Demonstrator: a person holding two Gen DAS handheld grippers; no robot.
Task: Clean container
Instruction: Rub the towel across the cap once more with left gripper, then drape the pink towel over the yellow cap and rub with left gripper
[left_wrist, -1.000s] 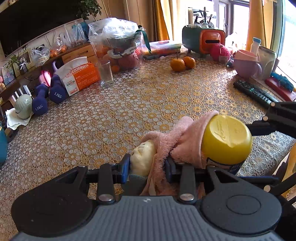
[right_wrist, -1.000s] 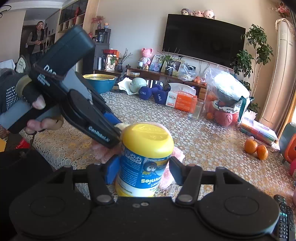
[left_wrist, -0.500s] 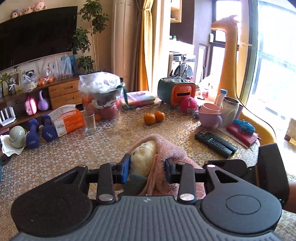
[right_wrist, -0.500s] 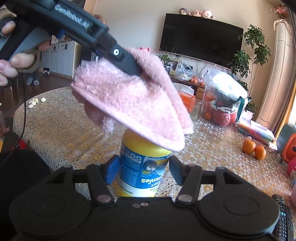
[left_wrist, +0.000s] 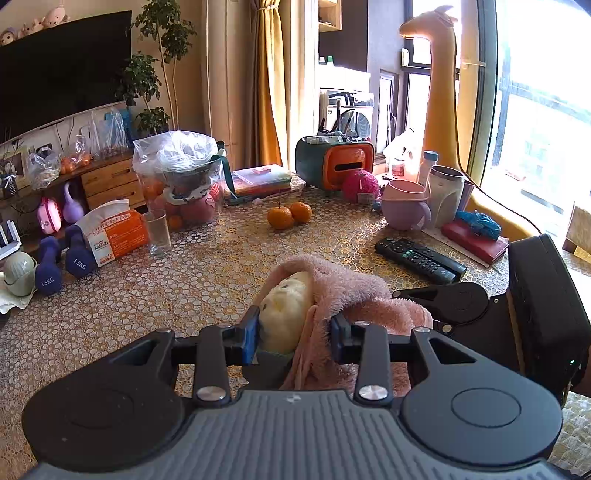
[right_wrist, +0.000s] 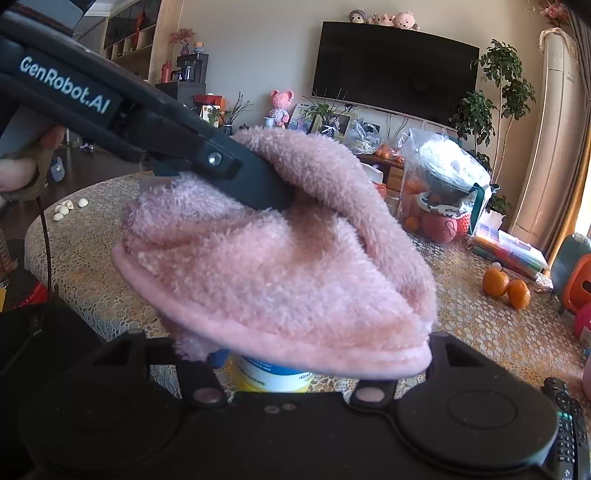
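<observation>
Your left gripper (left_wrist: 291, 332) is clamped on the pink cloth (right_wrist: 280, 258) — its blue-padded fingers (left_wrist: 250, 334) squeeze the fluffy bundle, with a pale yellow patch showing between them. In the right wrist view that cloth is draped over the top of the container (right_wrist: 273, 374), hiding the lid and most of the label; only a strip of its white and yellow body shows at 6 o'clock, below the cloth's hem. Your right gripper (right_wrist: 280, 369) has the container standing between its fingers, but the cloth covers the fingertips, so you cannot tell from here whether they press on it. In the left wrist view the right gripper's black body sits at 3 o'clock, just beside the cloth. On the patterned table (left_wrist: 184, 280), two oranges (left_wrist: 290, 215) lie at 12 o'clock — a remote (left_wrist: 419, 258) at 2 o'clock.
</observation>
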